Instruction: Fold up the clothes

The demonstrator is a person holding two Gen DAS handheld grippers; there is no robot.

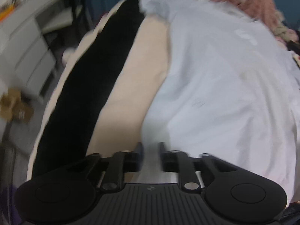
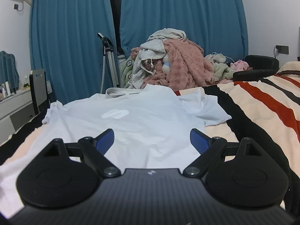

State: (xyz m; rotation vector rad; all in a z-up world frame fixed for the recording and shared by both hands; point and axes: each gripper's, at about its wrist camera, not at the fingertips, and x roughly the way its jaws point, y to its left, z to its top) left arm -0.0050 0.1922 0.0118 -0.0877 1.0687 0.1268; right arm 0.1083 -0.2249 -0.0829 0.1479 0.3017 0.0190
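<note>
The white T-shirt (image 2: pixel 131 120) lies flat on the striped bed (image 2: pixel 262 112). The left gripper (image 1: pixel 152 148) is pinched on its hem edge; the right gripper (image 2: pixel 151 139) hovers spread above the shirt body. Pinch the opposite hem corner before lifting, keep both corners level, and fold toward the collar (image 2: pixel 120 91).

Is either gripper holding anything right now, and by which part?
The left gripper is shut on the white T-shirt, pinching its near edge. The right gripper is open above the shirt, holding nothing.
</note>
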